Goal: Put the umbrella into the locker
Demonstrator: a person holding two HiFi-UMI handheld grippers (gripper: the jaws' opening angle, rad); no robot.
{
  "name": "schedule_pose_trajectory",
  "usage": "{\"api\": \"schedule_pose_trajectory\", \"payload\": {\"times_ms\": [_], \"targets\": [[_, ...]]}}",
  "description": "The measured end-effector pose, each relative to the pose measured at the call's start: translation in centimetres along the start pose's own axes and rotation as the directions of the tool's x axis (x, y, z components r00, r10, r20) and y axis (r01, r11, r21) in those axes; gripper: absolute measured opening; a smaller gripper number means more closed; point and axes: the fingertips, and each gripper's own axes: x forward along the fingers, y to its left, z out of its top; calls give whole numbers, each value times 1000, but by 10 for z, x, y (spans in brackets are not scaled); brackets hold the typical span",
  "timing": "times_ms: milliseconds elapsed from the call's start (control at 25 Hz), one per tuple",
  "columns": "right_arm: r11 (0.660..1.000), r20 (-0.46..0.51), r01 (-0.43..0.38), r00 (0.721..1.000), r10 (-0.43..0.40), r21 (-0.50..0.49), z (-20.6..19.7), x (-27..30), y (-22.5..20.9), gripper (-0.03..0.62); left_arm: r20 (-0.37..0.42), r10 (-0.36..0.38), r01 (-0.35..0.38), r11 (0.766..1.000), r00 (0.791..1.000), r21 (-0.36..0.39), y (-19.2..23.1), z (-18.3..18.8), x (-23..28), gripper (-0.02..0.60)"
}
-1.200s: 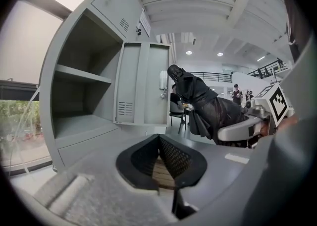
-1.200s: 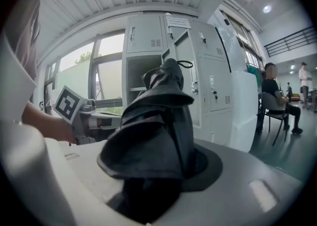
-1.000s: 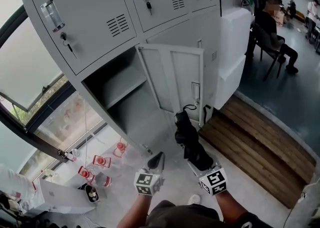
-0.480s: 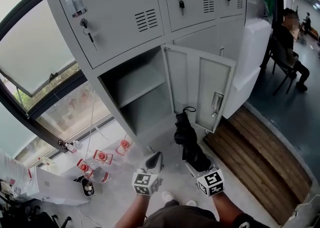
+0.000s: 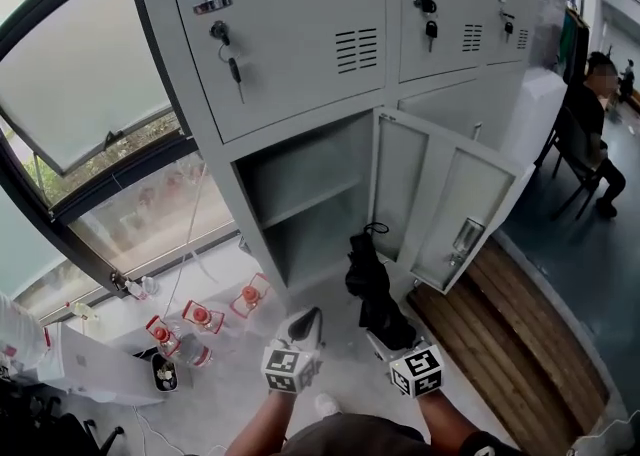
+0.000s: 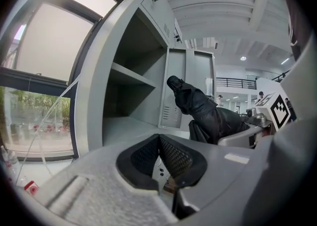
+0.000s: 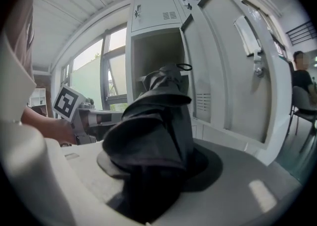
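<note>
Black folded fabric umbrella (image 5: 372, 284) sits clamped at its near end in my right gripper (image 5: 385, 332), jaws closed on the bunched cloth. It sticks up and away toward the cabinet, with the wrist strap loop at its far tip. The right hand is low and near, the gripper tilted slightly downward. The umbrella is still outside the tall grey metal locker (image 5: 300, 64), its tip in front of the open lower compartment (image 5: 300, 199).

Left gripper (image 5: 308, 324) is just left of the right one and level with it, aimed the same way. Its jaws are closed together with nothing between them.

Surroundings:
- The compartment has one grey shelf (image 5: 290, 209) across it.
- The grey locker door (image 5: 450, 209) is swung out to the right, close beside the umbrella's tip.
- Keys (image 5: 232, 66) hang from the shut doors above.
- Red-capped clear bottles (image 5: 200, 316) stand on the floor near left, below the window (image 5: 90, 94).
- A brown wooden slatted platform (image 5: 520, 334) lies at right.
- A seated person (image 5: 595, 114) is at far right.
</note>
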Motion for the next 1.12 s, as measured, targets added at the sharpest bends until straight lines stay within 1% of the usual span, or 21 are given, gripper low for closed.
{"api": "schedule_pose_trajectory", "payload": {"times_ms": [280,480,600,800,960,1120], "targets": [[1000,-36,7,999,-7,-2,4,41,3,244,12,17,-17,1000,1000,-3,39,3,5,5],[1000,-48,16,999,-16,2,8,67,4,243,30,28,-28,1000,999,-9,58,6,6,5],[1000,-61,8,998,-7,3,12,79,3,243,33,40,-39,999,999,-17,67,7,8,5],[1000,-82,-19,996,18,-14,19,94,-6,244,32,79,-78,997,996,-29,76,8,16,5],[998,-100,-51,994,48,-31,23,102,-11,242,24,87,-86,996,996,-35,68,5,21,5],[996,-93,-75,993,71,-38,34,113,-17,244,19,113,-112,993,993,-41,66,4,25,5]]}}
